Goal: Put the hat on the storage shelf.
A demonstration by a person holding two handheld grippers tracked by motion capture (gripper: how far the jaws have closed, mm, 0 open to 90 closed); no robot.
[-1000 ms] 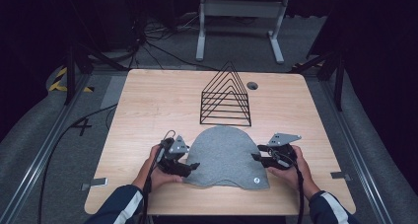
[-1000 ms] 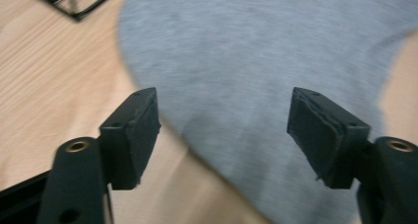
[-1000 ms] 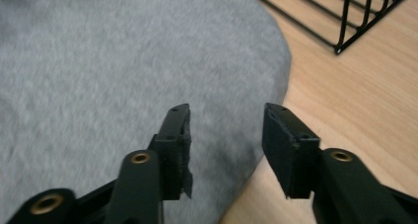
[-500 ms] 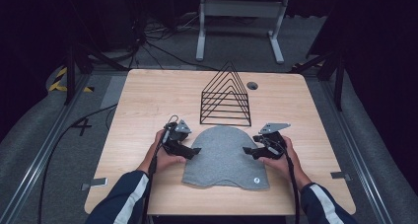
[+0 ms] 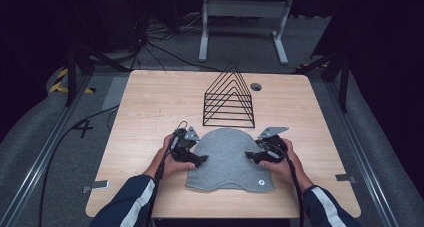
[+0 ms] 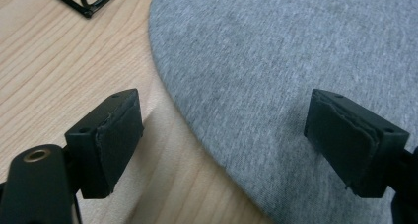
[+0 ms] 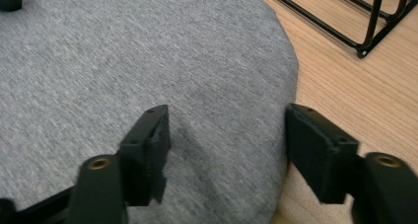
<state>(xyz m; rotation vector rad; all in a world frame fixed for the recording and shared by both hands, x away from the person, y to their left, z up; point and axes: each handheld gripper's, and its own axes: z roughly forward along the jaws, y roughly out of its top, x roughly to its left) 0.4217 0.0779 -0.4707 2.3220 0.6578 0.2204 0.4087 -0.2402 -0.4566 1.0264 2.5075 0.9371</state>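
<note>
We are holding the left claw (image 6: 224, 135) with its jaws wide apart, straddling the left edge of the grey beanie (image 6: 296, 61): one jaw is standing over the bare wood, the other over the grey knit. Whether the pads are touching the cloth, we cannot tell. The right claw (image 7: 226, 145) is also spread open, at the opposite edge of the beanie (image 7: 123, 61); one jaw is over the fabric, and the other is sitting right at its rim, beside the wood.

From the high view, the left claw (image 5: 196, 159) and the right claw (image 5: 253, 156) are flanking the beanie (image 5: 227, 159), which is lying flat on the near half of the wooden surface (image 5: 150, 102), its round top pointing away from us. Just beyond the beanie, a black wire rack (image 5: 229, 98) is standing upright.
</note>
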